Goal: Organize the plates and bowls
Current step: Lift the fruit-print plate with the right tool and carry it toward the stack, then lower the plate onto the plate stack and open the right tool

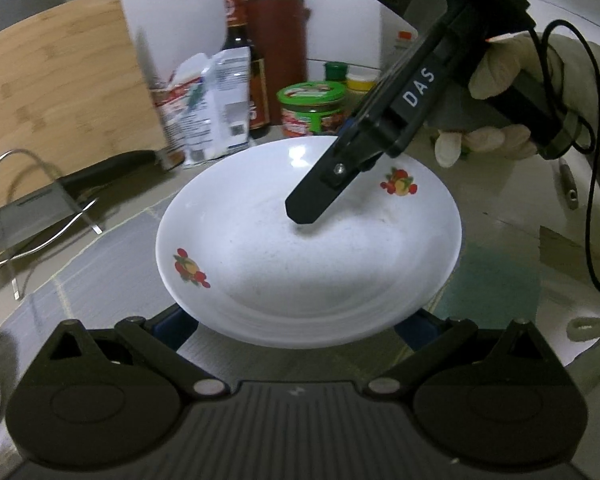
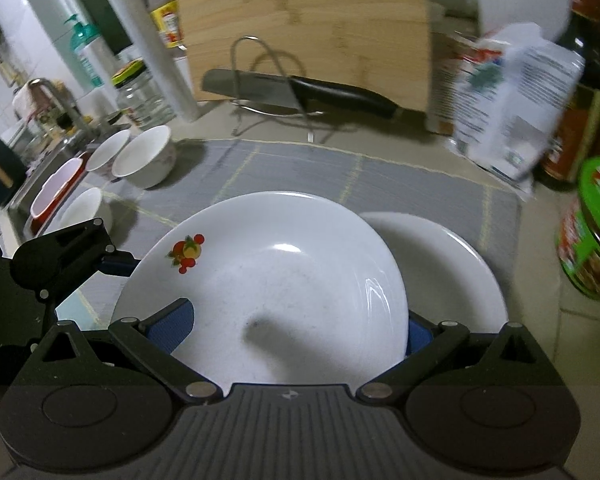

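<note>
A white plate with fruit prints (image 1: 308, 240) is held tilted above the grey mat (image 1: 112, 264). My right gripper (image 2: 296, 332) straddles its near rim, one blue pad (image 2: 172, 326) over its inner face, the other behind the rim; the finger shows over the plate in the left wrist view (image 1: 320, 192). My left gripper (image 1: 300, 326) sits wide open under the plate's near edge, blue pads barely showing. A second white plate (image 2: 452, 276) lies on the mat behind it. Several white bowls (image 2: 144, 158) stand at the mat's left.
A wire rack (image 2: 268, 80) holds a cleaver (image 2: 300, 92) in front of a bamboo board (image 2: 304, 28). Bags (image 2: 512, 108), bottles (image 1: 244, 60) and a green-lidded jar (image 2: 592, 232) crowd the right. A sink with a red tray (image 2: 54, 192) lies left.
</note>
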`<state>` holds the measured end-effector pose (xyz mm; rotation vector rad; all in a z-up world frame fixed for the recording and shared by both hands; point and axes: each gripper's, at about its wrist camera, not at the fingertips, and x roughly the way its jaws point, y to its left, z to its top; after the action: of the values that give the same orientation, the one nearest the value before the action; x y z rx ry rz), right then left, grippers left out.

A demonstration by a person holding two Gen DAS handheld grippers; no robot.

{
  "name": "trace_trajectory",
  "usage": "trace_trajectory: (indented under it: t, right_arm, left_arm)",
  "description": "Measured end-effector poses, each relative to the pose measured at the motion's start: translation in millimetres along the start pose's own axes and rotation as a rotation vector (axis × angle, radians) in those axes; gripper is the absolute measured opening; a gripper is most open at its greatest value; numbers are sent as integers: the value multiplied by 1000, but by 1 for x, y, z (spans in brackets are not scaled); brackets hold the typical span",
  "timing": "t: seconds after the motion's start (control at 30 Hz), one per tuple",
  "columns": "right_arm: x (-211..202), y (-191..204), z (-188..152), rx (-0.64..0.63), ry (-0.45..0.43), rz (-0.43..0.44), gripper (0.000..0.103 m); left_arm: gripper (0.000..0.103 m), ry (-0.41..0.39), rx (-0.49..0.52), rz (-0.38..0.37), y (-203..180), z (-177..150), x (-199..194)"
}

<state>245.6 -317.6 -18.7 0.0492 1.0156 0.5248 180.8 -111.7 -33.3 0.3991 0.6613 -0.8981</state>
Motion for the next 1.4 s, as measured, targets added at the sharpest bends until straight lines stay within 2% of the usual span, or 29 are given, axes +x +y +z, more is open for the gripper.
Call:
trace_trajectory:
  t: [0.47,1.4]
  right_arm:
    - [-6,-32,-19,92,-14,-35,103]
    - [3,-40,-24,116,11,-71,103]
  left_arm:
    - [103,36,29,-60,-10,13,29]
    - [102,71,0,-73,-3,16,49]
